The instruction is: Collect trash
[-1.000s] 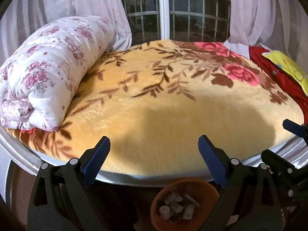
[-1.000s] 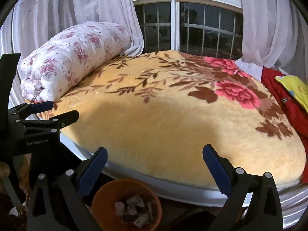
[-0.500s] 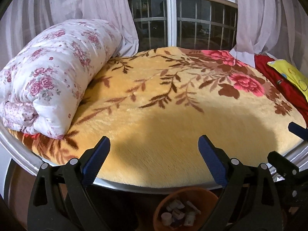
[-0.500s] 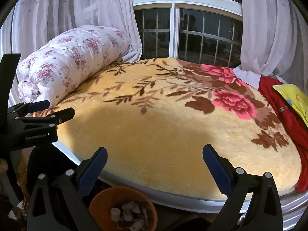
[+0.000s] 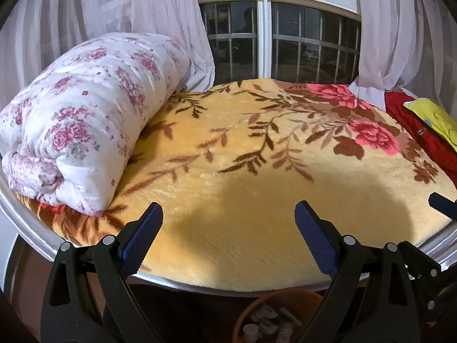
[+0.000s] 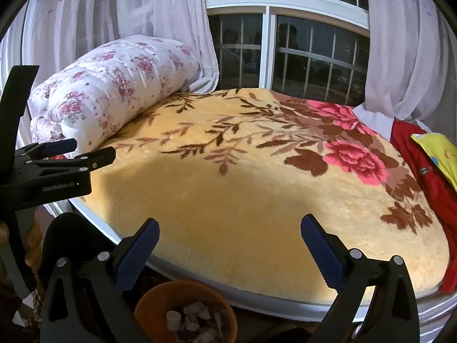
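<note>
Several small pale scraps of trash (image 6: 190,322) are lying heaped inside an orange bin (image 6: 160,300), which is standing on the floor just below the near rim of the bed (image 5: 257,200). Judged from their look, the scraps are being read as crumpled paper and short stubby pieces: light, soft or brittle, liable to crush or slip, and best pinched one at a time across the middle. The bin itself is looking rigid and light; its rim would be the place to take hold.

Left tongs (image 5: 228,233): spread wide, pinching nothing, hovering above the bed's near edge with the bin below and between the fingers.

Right tongs (image 6: 230,244): likewise spread wide and empty, hanging over the bed's near edge, the bin below toward the left finger.

No loose trash is showing on the bed's yellow floral blanket (image 6: 242,185). A rolled floral quilt (image 5: 85,120) is resting on the bed's left side; red and yellow cloth (image 6: 422,160) is lying along its right side.

Differences between views: the right wrist view is showing most of the bin's opening and its contents, plus the left tongs from the side, left of the bed. The left wrist view is cutting the bin (image 5: 274,303) off at the lower edge, showing only the far rim and a few scraps.
</note>
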A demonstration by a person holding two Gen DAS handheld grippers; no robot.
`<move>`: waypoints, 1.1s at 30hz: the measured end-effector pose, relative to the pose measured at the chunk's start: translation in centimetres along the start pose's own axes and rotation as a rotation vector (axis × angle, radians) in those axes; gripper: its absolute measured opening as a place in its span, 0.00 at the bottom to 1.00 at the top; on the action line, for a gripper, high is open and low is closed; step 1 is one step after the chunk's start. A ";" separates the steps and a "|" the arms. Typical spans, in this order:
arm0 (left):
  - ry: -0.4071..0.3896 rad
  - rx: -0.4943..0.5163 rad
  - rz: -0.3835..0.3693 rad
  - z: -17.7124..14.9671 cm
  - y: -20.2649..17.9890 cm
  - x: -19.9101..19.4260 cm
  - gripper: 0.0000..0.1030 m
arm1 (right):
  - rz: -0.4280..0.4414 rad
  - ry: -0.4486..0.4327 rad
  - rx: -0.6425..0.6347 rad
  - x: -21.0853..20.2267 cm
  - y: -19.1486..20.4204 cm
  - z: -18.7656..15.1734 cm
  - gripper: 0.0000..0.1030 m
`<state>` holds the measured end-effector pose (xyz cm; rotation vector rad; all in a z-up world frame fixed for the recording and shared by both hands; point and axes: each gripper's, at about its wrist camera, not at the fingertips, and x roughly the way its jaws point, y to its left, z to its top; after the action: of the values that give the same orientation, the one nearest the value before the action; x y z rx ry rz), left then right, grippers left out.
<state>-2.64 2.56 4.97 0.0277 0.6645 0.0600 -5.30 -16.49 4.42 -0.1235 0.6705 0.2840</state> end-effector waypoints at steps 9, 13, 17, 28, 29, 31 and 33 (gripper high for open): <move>-0.002 -0.027 -0.001 0.5 0.9 1.0 0.89 | 0.017 0.000 -0.048 1.1 1.6 1.0 0.95; -0.004 -0.043 0.004 0.7 1.4 1.3 0.89 | 0.026 0.004 -0.067 1.7 2.4 1.1 0.95; -0.021 -0.039 0.019 0.9 1.7 1.4 0.89 | 0.034 0.020 -0.070 2.3 2.7 0.8 0.95; -0.075 0.010 0.088 1.6 1.4 1.2 0.90 | 0.040 0.047 -0.084 3.2 3.6 -0.3 0.95; -0.076 0.009 0.085 1.6 1.4 1.2 0.90 | 0.039 0.047 -0.084 3.3 3.6 -0.3 0.95; -0.083 0.008 0.080 1.7 1.4 1.2 0.90 | 0.038 0.048 -0.084 3.3 3.6 -0.3 0.95; -0.088 0.009 0.078 1.8 1.4 1.1 0.90 | 0.037 0.049 -0.082 3.3 3.6 -0.4 0.95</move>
<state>-0.73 3.96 5.78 0.0643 0.5758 0.1303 -4.12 -12.44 1.98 -0.1970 0.7104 0.3452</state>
